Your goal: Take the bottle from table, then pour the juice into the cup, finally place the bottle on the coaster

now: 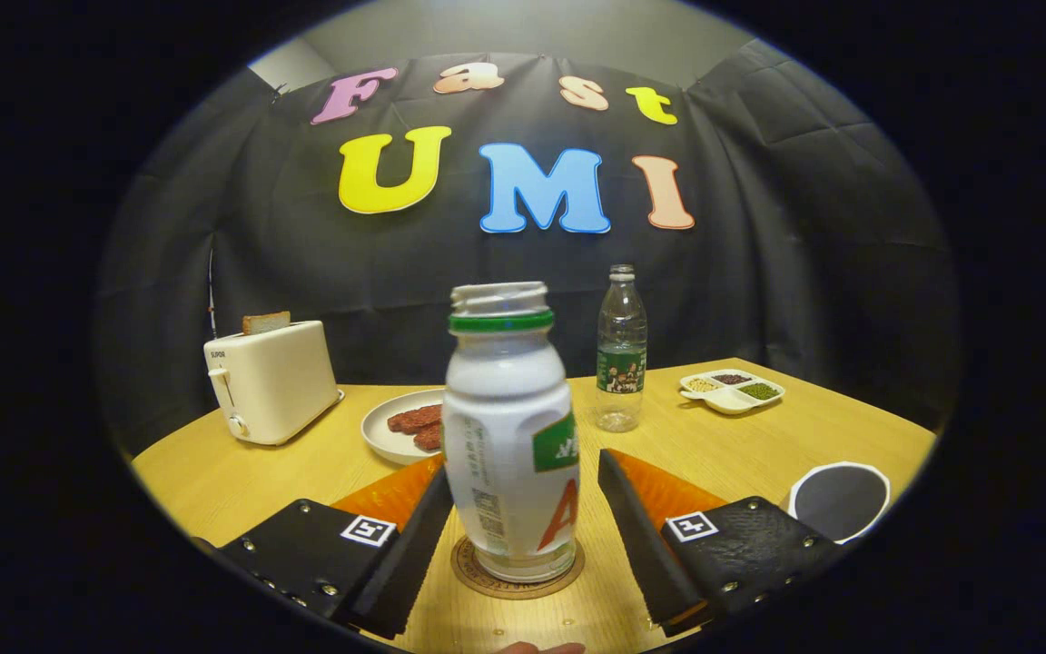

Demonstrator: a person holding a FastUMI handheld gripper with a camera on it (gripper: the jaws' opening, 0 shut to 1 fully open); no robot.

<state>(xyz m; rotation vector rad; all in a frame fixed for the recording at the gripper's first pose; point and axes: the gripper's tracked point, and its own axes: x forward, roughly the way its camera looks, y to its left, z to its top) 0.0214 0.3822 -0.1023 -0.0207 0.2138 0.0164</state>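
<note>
The white bottle (510,436) stands upright on the round coaster (518,568) — cap off, green ring at its neck. The gripper (523,518) is spread wide, a finger on each side of the bottle, neither touching it. The cup (840,500) sits to the right on the wooden table (214,481), beside the right finger.

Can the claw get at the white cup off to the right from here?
Probably not straight away. The claw stands open around the white plastic bottle with the green neck ring, which sits on the round cork coaster. The white cup lies beyond the right-hand finger, so back off first.
</note>
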